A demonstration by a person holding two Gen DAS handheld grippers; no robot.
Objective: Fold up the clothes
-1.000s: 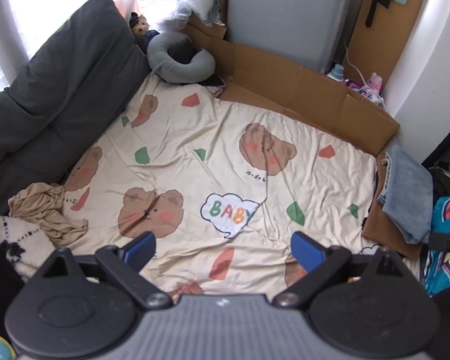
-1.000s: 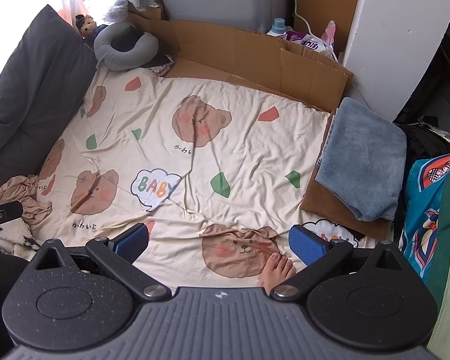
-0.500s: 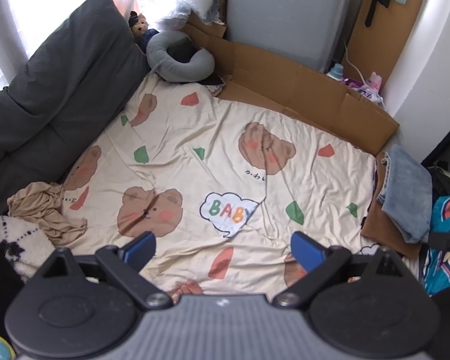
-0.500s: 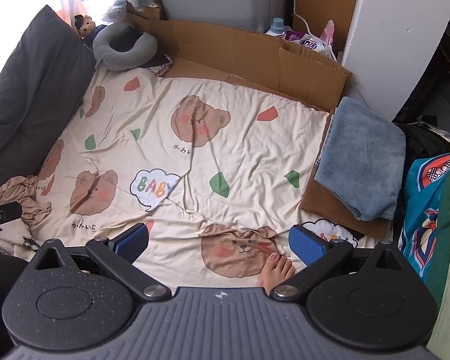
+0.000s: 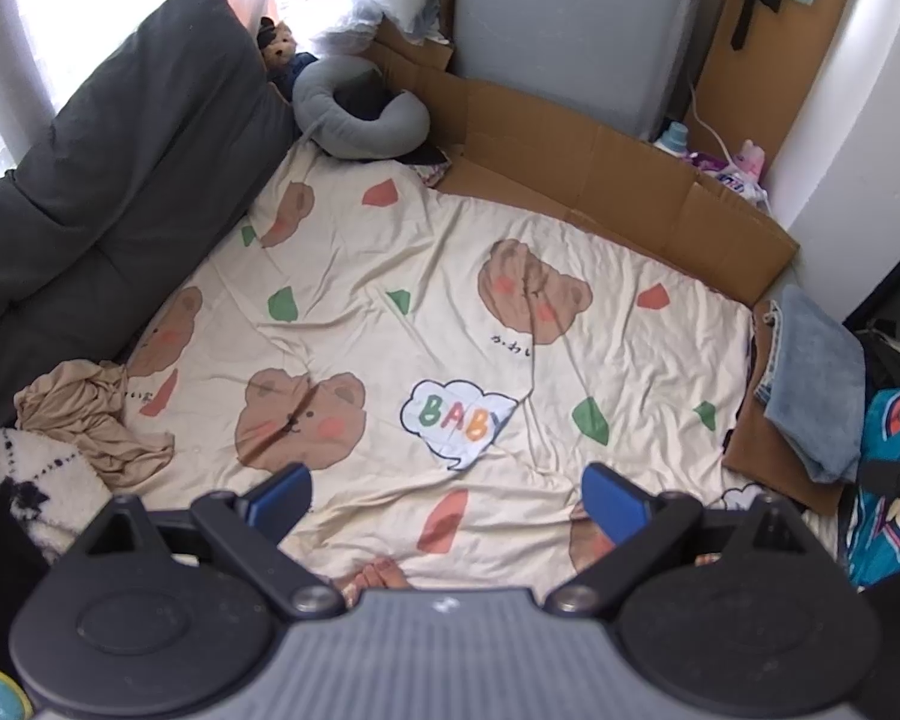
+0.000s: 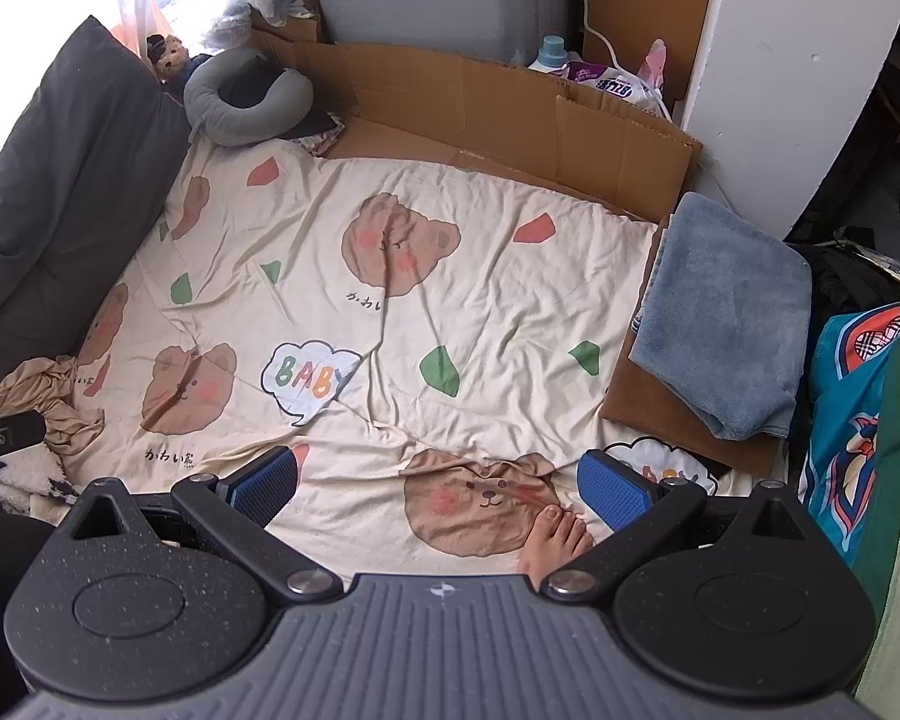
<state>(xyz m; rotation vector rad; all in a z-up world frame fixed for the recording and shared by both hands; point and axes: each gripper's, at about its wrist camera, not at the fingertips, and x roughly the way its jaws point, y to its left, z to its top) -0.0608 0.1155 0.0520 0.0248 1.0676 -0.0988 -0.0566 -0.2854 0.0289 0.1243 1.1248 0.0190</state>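
Note:
A crumpled beige garment (image 5: pixel 90 414) lies at the left edge of a cream bear-print blanket (image 5: pixel 450 312); it also shows in the right wrist view (image 6: pixel 48 402). A folded grey-blue cloth (image 6: pixel 726 312) lies on cardboard at the right, and it shows in the left wrist view (image 5: pixel 816 384) too. My left gripper (image 5: pixel 447 498) is open and empty, held above the blanket's near edge. My right gripper (image 6: pixel 438 486) is open and empty, above a bear print near a bare foot (image 6: pixel 555 540).
A dark grey cushion (image 5: pixel 108 198) lines the left side. A grey neck pillow (image 5: pixel 354 114) and a cardboard wall (image 5: pixel 600 162) stand at the back. A black-and-white fuzzy cloth (image 5: pixel 36 480) lies at near left. Teal patterned fabric (image 6: pixel 852 408) lies at the right.
Both views have shifted very slightly. Nothing on the blanket has moved, and both grippers stay open.

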